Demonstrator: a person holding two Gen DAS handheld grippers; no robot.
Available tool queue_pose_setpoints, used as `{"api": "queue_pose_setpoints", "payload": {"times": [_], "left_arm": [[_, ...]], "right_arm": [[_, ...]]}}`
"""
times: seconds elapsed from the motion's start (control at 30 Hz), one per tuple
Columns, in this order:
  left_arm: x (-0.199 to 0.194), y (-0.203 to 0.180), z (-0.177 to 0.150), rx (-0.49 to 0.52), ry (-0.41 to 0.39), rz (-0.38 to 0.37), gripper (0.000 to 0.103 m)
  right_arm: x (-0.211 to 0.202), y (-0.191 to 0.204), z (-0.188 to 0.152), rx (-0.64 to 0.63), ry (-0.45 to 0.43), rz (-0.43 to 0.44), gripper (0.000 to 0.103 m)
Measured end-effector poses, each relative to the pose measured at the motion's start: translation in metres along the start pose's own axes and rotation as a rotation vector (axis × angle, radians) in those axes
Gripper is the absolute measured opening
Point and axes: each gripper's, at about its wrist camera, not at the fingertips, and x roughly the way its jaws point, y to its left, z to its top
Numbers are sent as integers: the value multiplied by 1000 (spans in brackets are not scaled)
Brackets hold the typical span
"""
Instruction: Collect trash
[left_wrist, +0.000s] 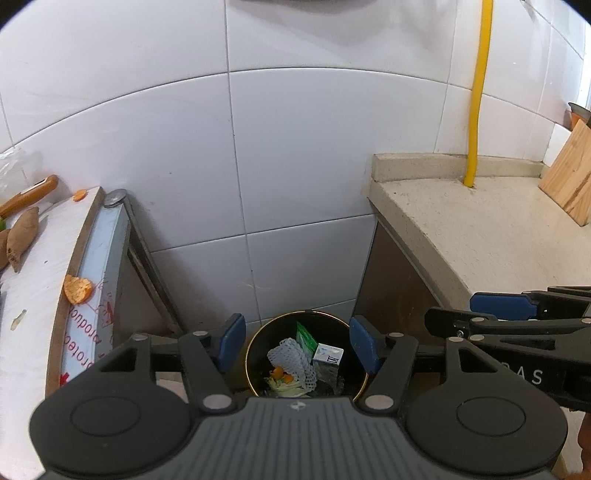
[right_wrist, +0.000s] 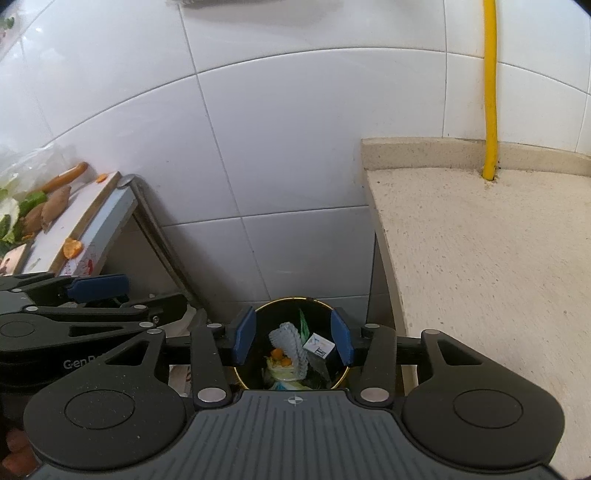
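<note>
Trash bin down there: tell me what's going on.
A person holds both grippers over the bin on the floor between a board and a counter. The left gripper and right gripper are open and empty. The bin already holds foam netting, a small box, a green wrapper and orange peel. More peel lies on the board's edge.

Left gripper (left_wrist: 297, 341) and right gripper (right_wrist: 293, 334) angled down, jaws apart, empty.
</note>
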Motion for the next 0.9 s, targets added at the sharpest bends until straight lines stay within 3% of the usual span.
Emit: {"api": "queue_pose_setpoints", "payload": {"times": [0.9], "left_arm": [[-20,-5,-17,0,-20,19,56]], "right_arm": [[-19,10,-16,-21,-11,-3,54]]}}
